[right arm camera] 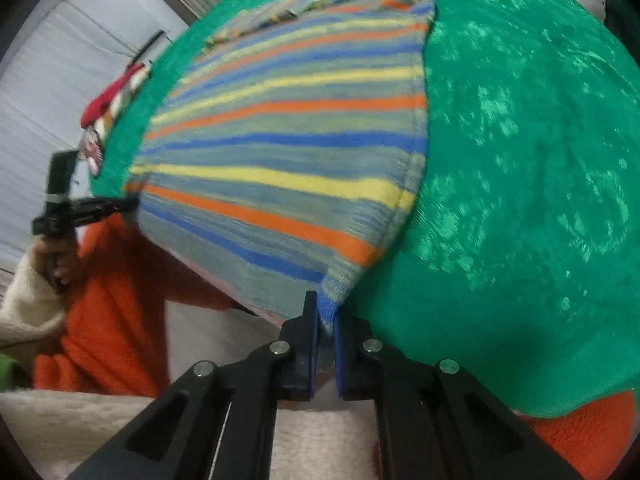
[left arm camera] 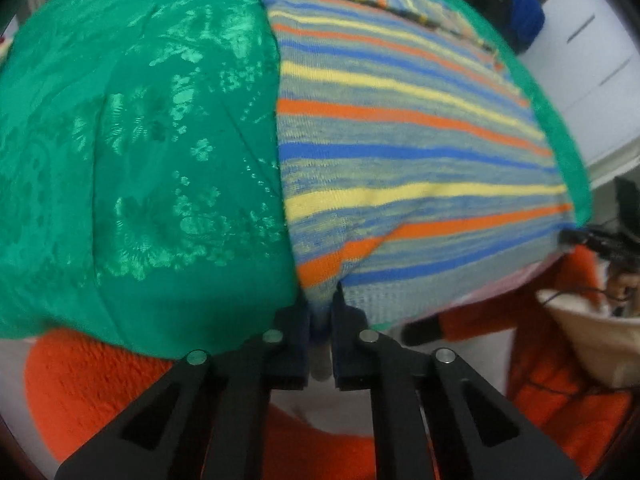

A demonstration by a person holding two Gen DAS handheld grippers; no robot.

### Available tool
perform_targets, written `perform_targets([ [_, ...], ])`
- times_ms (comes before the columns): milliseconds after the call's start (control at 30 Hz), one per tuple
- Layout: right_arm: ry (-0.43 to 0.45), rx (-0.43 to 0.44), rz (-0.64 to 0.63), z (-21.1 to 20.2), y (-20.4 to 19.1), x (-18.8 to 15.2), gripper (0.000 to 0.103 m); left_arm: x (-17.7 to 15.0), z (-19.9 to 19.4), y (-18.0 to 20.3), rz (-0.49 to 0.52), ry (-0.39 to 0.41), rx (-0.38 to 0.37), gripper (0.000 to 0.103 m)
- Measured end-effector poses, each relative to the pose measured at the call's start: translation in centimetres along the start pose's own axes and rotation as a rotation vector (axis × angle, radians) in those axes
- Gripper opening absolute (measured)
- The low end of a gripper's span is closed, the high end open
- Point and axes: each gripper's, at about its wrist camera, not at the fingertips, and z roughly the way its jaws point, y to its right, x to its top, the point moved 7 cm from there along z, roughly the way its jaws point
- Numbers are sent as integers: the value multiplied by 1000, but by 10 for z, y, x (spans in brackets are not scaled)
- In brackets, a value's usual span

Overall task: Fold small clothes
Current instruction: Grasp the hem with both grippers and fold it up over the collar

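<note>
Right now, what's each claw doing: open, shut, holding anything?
Left claw: shut on the near left corner of the striped garment.
Right claw: shut on the near right corner of the same striped garment, which lies on the green cloth.

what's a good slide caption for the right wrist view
Right tool shut on a corner of the striped garment lying on the green cloth.
</note>
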Motion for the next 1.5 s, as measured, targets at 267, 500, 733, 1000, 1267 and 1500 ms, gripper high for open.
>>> perform_targets([
  [267,160,164,38,-62,-10,59,7,58,-54,15,-47,103,-279,5],
  [500,324,127,33,-76,22,179,7,197,-41,-12,-84,214,-253,5],
  [733,494,98,181,-36,101,338,25,360,15,-54,-216,322,-125,76],
  [1000,494,-28,230,-27,136,321,50,297,20,-73,-209,312,-122,74],
  [1267,321,-57,12,1,90,245,50,243,55,-57,-137,242,89,36],
  [1500,329,-281,107,-11,108,198,56,199,0,-48,-143,349,159,82],
])
